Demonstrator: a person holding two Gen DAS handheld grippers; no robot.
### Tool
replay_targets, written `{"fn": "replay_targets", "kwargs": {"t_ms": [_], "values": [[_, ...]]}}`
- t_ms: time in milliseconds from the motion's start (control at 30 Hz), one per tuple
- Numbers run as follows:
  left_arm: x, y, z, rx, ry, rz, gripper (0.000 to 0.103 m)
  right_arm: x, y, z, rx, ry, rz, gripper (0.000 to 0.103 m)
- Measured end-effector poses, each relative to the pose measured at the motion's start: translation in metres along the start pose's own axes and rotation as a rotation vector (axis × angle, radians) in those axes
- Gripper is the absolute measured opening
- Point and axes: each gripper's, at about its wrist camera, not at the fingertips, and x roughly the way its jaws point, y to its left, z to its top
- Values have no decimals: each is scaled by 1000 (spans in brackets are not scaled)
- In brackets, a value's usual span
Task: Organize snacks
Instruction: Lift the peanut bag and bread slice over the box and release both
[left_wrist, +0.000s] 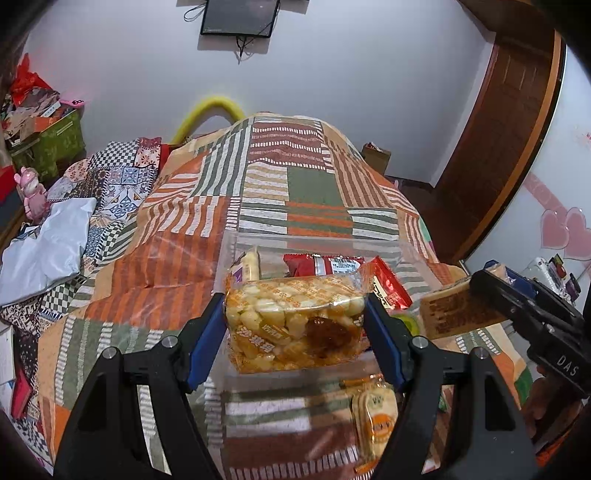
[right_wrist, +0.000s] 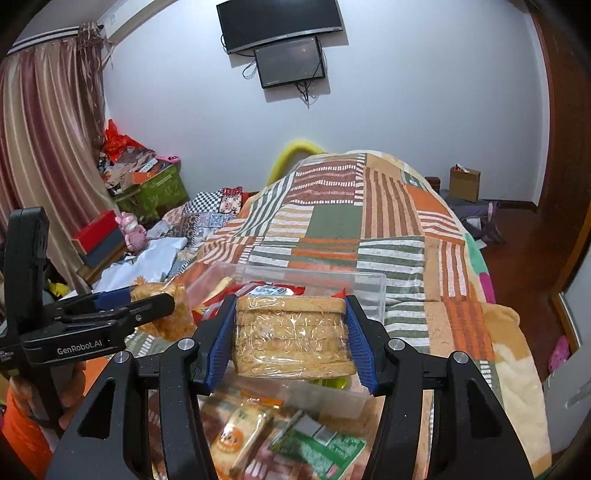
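While both grippers hang over the patchwork bedspread (left_wrist: 266, 206), each has a snack clamped: the left gripper (left_wrist: 295, 321) stands about half open, its blue pads (left_wrist: 207, 332) pressed on the two ends of a clear-wrapped puffed rice cake (left_wrist: 295, 321) with a dark brown lump inside, held clear of the bed. Just behind it at 12 o'clock sits the clear plastic box (left_wrist: 317, 245), holding a red packet (left_wrist: 325, 264) and a pale wrapped bar (left_wrist: 249, 264) leaning at its left wall. Below the cake at 5 o'clock a small orange-print biscuit pack (left_wrist: 376, 413) lies on the bed. At 3 o'clock in the left wrist view the right gripper comes in from the edge with its load. In the right wrist view the right gripper (right_wrist: 293, 339) is closed narrower, pads (right_wrist: 221, 347) squeezing a film-wrapped stack of tan biscuits (right_wrist: 293, 336), also off the bed, in front of the same box (right_wrist: 369, 291). Loose packs lie under it: orange-print one (right_wrist: 236, 432) at 7 o'clock, green packet (right_wrist: 325, 446) at 5 o'clock. The left gripper shows at 9 o'clock there, a hand (right_wrist: 70, 387) gripping its handle. Two screens (right_wrist: 284, 40) hang on the wall at 12 o'clock, a curtain (right_wrist: 44, 147) at 10 o'clock.
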Motion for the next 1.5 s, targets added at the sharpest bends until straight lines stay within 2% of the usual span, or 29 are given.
{"fn": "replay_targets", "kwargs": {"t_ms": [333,633,767,1133,1267,1500], "values": [[39,0,1,22,43,32,72,39,2,-3,-17,62,-1,52],[50,3,4,24,50,20,73,61,-4,-12,-11,127,9,52],[50,-1,-1,51,53,32,77,69,-6,-22,-13,177,12,52],[42,-1,-8,60,88,31,79,53,-6,-19,-20,171,-6,55],[29,-3,-10,56,73,30,79,40,-7,-18,-9,146,-9,64],[1,-5,-12,54,40,43,82,17,-6,-19,-6,119,-10,65]]}}
